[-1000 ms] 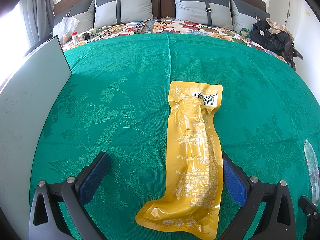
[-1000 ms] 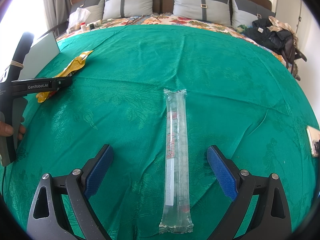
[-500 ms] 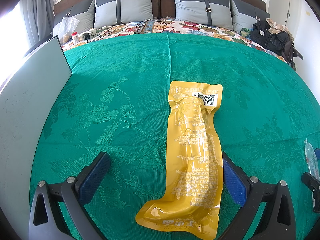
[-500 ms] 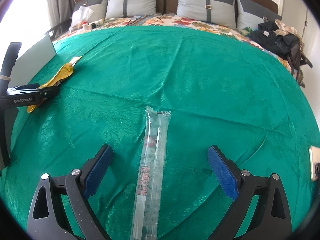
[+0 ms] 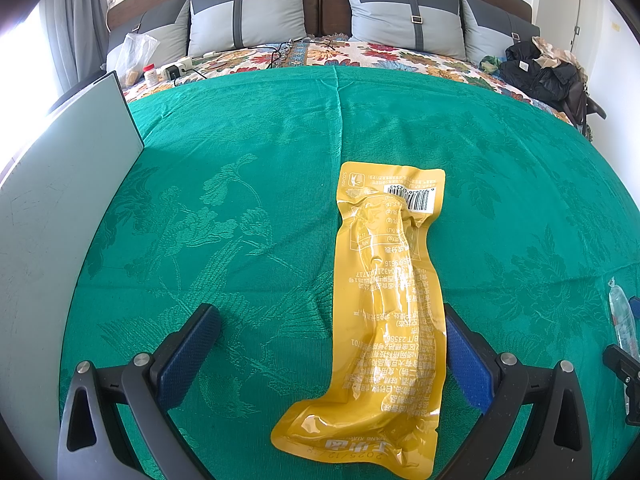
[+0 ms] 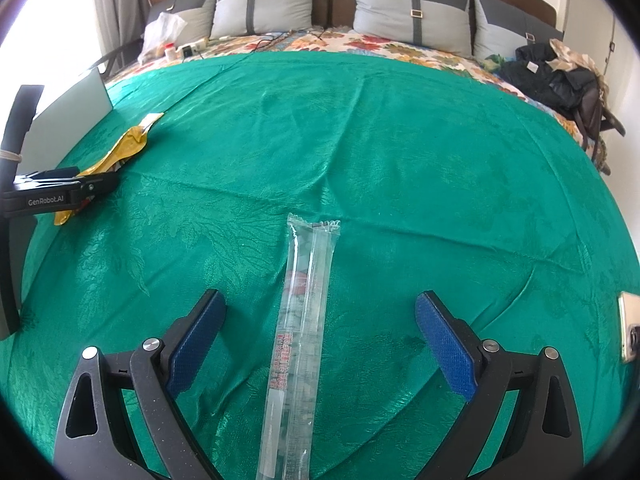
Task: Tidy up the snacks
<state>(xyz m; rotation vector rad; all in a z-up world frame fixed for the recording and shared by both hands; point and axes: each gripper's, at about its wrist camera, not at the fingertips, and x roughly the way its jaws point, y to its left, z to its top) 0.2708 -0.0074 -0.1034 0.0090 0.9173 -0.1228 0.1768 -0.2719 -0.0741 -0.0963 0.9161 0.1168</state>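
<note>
A long yellow snack pouch [image 5: 390, 304] lies flat on the green bedspread [image 5: 240, 184], its near half between the fingers of my left gripper [image 5: 332, 348], which stands open around it without touching. A long clear snack packet [image 6: 300, 340] lies lengthwise between the fingers of my right gripper [image 6: 320, 340], also open. In the right wrist view the yellow pouch [image 6: 120, 152] shows at far left, partly behind the left gripper's black body [image 6: 52, 198]. The clear packet's tip [image 5: 622, 320] shows at the right edge of the left wrist view.
A grey flat board [image 5: 60, 208] stands along the left side of the bed. Grey pillows [image 5: 248, 12], a plastic bag [image 5: 136, 56], a small jar and cables lie at the headboard. Dark clothes [image 6: 560, 76] are piled at far right. A phone [image 6: 630, 332] lies at the right edge.
The right gripper's view shifted over the clear packet, which first dropped lower and leftward, then came back toward centre. The left gripper and yellow pouch have not moved.
</note>
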